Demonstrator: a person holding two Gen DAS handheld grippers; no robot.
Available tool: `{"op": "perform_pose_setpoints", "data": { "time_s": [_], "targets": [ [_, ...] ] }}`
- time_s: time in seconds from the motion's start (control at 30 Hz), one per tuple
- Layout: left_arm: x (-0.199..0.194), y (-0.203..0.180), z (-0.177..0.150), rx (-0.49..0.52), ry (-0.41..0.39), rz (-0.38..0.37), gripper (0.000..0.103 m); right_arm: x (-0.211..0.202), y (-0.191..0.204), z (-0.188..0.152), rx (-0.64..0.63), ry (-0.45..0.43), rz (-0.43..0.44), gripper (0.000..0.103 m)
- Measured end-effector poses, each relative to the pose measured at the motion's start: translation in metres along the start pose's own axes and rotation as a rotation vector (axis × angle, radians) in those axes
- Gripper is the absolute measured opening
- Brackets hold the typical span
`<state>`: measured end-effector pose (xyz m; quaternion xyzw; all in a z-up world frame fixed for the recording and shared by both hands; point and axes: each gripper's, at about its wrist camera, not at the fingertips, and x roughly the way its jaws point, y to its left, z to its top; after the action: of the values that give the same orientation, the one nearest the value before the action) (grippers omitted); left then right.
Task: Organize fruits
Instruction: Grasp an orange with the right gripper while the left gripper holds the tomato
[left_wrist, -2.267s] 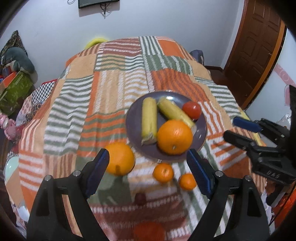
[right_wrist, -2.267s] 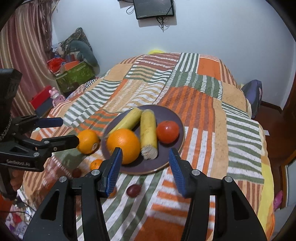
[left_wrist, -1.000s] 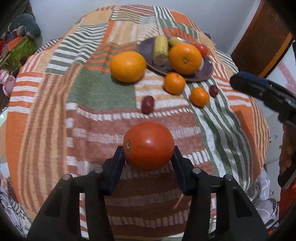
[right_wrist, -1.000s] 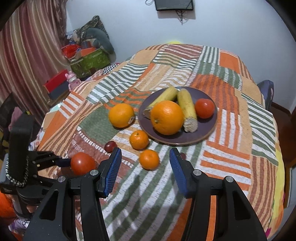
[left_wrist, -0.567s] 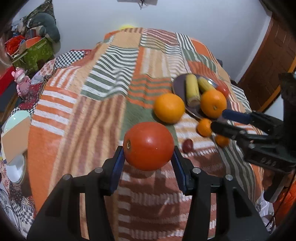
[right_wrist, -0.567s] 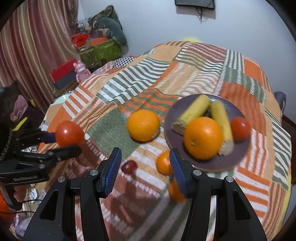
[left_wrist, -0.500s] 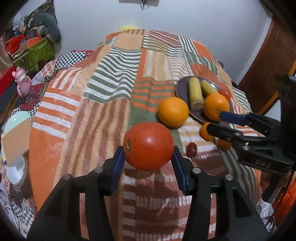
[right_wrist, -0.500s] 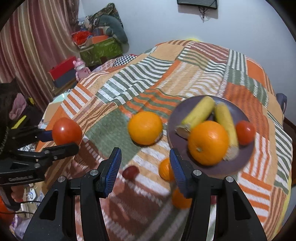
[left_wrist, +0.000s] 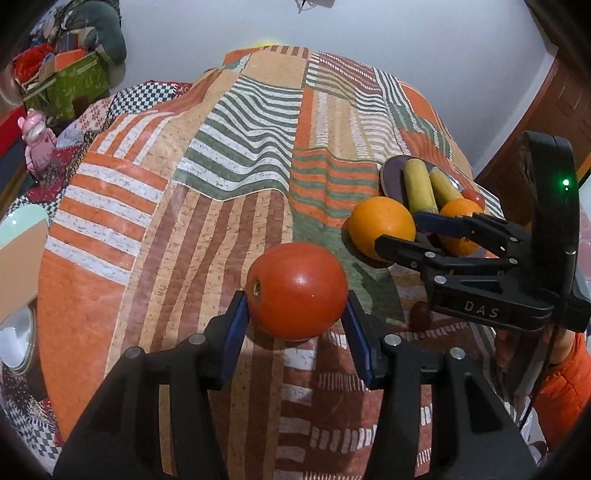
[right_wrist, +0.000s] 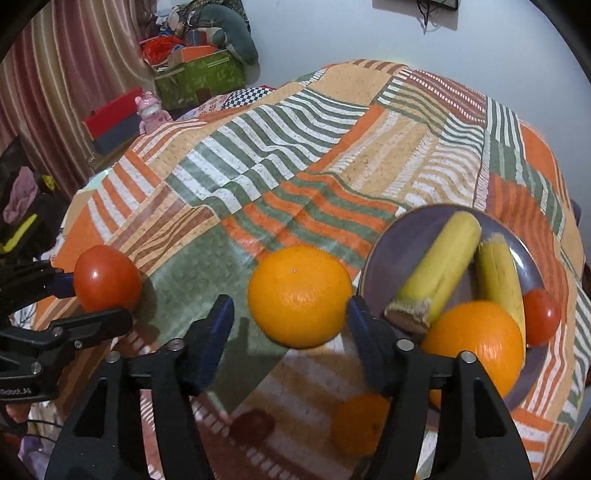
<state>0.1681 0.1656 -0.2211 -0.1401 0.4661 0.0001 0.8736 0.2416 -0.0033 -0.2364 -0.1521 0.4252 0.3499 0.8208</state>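
A red tomato (left_wrist: 296, 291) is clamped between the blue pads of the left tool (left_wrist: 295, 325) and is held clear above the striped bedspread (left_wrist: 207, 206), well to the left of the purple plate (right_wrist: 388, 240). The grip is taken across the tomato's widest part, with the stem scar turned to one side. The tomato is judged to be light, smooth-skinned and soft: it is likely to bruise or split if squeezed harder, and its glossy skin could slip if the hold is slackened, so a gentle, steady clamp at the equator is called for.

The right tool (right_wrist: 288, 332) is seen with its jaws apart, one on each side of the large orange (right_wrist: 299, 295) that lies on the bedspread just beside the plate; whether the pads touch the peel cannot be told. The orange is judged heavier and firmer, with a dimpled peel that should give good purchase; it is best taken across its middle, since a round fruit may roll on the soft bedding if nudged off-centre.

On the plate a second orange (right_wrist: 476, 339), two yellow corn cobs (right_wrist: 439, 269) and a small tomato (right_wrist: 541, 321) are already gathered, leaving little room. A small orange (right_wrist: 360, 424) and a dark red fruit (right_wrist: 253, 424) remain on the bedspread near the right tool.
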Motion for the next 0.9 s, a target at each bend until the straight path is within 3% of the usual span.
{"op": "perform_pose_setpoints", "data": {
  "time_s": [0.17, 0.43, 0.7, 0.9],
  "targets": [
    [0.002, 0.002, 0.001, 0.001, -0.004, -0.01, 0.05, 0.01, 0.003, 0.004, -0.027, 0.002, -0.038, 0.067],
    [0.002, 0.003, 0.002, 0.001, 0.0, -0.005, 0.05, 0.026, 0.005, 0.01, -0.065, 0.038, -0.079, 0.065],
    [-0.009, -0.006, 0.005, 0.027, -0.016, 0.013, 0.05, 0.015, 0.006, 0.006, -0.05, 0.03, -0.014, 0.063],
    [-0.019, -0.024, 0.014, 0.063, -0.042, 0.016, 0.05, -0.016, 0.004, -0.001, -0.034, -0.037, 0.003, 0.063]
  ]
}}
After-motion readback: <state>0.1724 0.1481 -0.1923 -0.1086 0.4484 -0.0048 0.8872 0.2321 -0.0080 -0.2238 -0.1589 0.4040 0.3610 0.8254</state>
